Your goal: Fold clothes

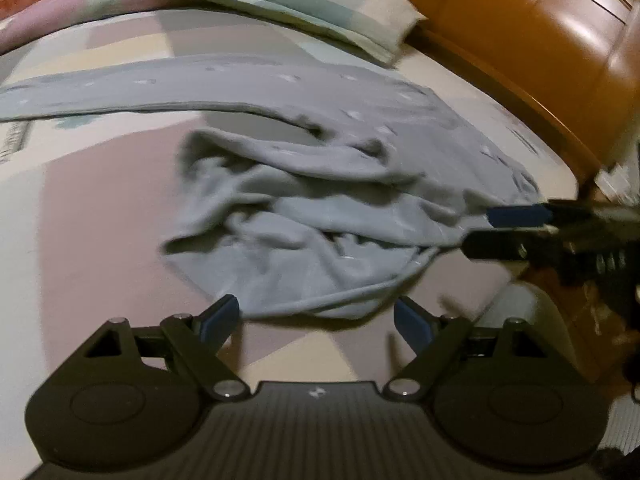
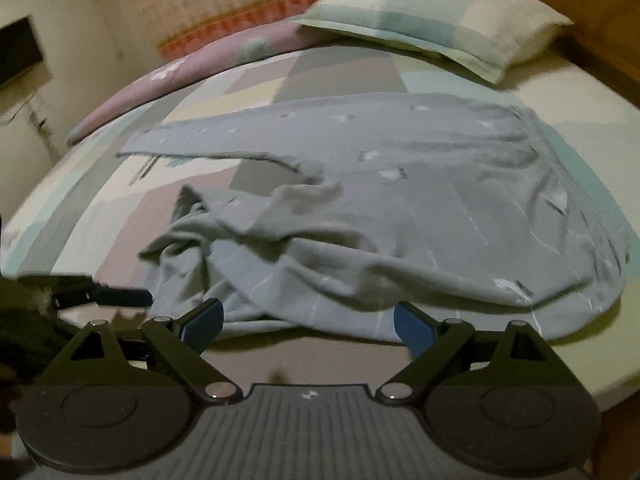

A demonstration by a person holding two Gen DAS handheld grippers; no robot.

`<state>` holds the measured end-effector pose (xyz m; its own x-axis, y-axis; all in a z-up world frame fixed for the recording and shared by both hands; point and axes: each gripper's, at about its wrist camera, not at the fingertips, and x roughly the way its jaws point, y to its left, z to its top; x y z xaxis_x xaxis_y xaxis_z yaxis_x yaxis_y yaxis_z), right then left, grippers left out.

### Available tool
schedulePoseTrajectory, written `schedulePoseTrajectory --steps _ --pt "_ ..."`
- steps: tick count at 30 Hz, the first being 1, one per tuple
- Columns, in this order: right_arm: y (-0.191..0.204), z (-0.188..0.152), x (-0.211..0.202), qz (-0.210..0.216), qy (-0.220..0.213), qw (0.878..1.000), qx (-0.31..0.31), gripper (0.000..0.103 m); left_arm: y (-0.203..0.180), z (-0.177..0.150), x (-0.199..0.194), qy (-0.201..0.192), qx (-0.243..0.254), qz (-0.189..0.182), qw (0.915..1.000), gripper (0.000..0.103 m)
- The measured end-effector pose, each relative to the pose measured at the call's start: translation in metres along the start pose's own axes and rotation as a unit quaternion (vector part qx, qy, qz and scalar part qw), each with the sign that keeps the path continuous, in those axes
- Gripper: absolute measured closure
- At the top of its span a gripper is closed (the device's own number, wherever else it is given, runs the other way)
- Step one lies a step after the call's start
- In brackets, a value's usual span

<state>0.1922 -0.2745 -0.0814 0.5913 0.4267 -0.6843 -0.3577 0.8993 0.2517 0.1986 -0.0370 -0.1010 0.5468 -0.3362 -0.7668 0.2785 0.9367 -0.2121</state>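
Looking along the left tongs (image 1: 316, 316): jaws spread wide, nothing between the pads, hovering just short of the near hem of the grey trousers (image 1: 320, 200). Trousers lie on the bed (image 1: 80, 208), one leg stretched flat toward the far left, the other bunched and crumpled in a heap right ahead. Right tongs (image 1: 516, 226) come in from the right edge, tips at the trousers' right side; cannot tell from here whether they pinch cloth or merely touch it. Pillow (image 1: 304, 4) beyond, wooden headboard (image 1: 520, 40) at upper right.

Looking along the right tongs (image 2: 308, 320): jaws also wide apart, pads empty, poised at the near edge of the trousers (image 2: 440, 200), with the hem just between and beyond the tips. Waist end spreads smooth to the right; crumpled leg sits left of centre. Left tongs (image 2: 124, 298) show at lower left, close beside the crumpled leg.

Judging the step: still flattening before any fold, with both tongs reaching for the rumpled leg. Next move calls for closing on the near hem at two spots, then drawing the bunched leg out straight, alongside or onto the flat one.
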Motion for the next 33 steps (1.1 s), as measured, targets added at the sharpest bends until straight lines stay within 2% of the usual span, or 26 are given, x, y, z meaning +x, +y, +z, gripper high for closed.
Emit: schedulePoseTrajectory --steps 3,7,9,10,12,13,14,15,18,21,29,33 --pt "0.024 0.002 -0.004 0.022 -0.013 0.998 -0.063 0.008 0.012 0.002 -0.012 0.001 0.006 0.054 0.9985 0.018" --pt "0.066 -0.001 0.013 0.025 -0.009 0.986 -0.166 0.015 0.029 0.000 -0.027 -0.001 0.002 0.084 0.9964 0.018" --pt "0.083 -0.005 0.028 0.015 0.009 0.977 -0.211 0.032 0.037 -0.003 -0.032 -0.005 -0.011 0.087 0.9962 0.018" --pt "0.090 -0.007 0.035 0.010 0.019 0.973 -0.229 0.036 0.042 -0.005 -0.035 -0.007 -0.017 0.088 0.9960 0.018" --pt "0.096 -0.011 0.044 -0.002 0.035 0.968 -0.247 0.052 0.049 -0.009 -0.040 -0.010 -0.025 0.091 0.9955 0.018" --pt "0.098 -0.013 0.049 -0.009 0.042 0.966 -0.254 0.056 0.051 -0.011 -0.043 -0.011 -0.027 0.093 0.9953 0.018" --pt "0.100 -0.015 0.053 -0.015 0.049 0.964 -0.262 0.066 0.053 -0.013 -0.045 -0.014 -0.028 0.091 0.9954 0.018" --pt "0.101 -0.015 0.054 -0.015 0.052 0.963 -0.263 0.076 0.055 -0.014 -0.047 -0.017 -0.029 0.088 0.9955 0.018" --pt "0.104 -0.009 0.052 -0.017 0.058 0.969 -0.241 0.083 0.061 -0.018 -0.053 -0.027 -0.033 0.082 0.9957 0.018" --pt "0.105 -0.001 0.051 -0.004 0.065 0.977 -0.204 0.083 0.066 -0.021 -0.059 -0.036 -0.033 0.079 0.9957 0.018" --pt "0.121 0.014 0.044 0.015 0.051 0.983 -0.175 0.086 0.074 -0.031 -0.070 -0.039 -0.038 0.082 0.9951 0.018" --pt "0.101 0.027 0.041 0.027 0.035 0.992 -0.118 0.087 0.070 -0.032 -0.072 -0.039 -0.034 0.075 0.9958 0.018"
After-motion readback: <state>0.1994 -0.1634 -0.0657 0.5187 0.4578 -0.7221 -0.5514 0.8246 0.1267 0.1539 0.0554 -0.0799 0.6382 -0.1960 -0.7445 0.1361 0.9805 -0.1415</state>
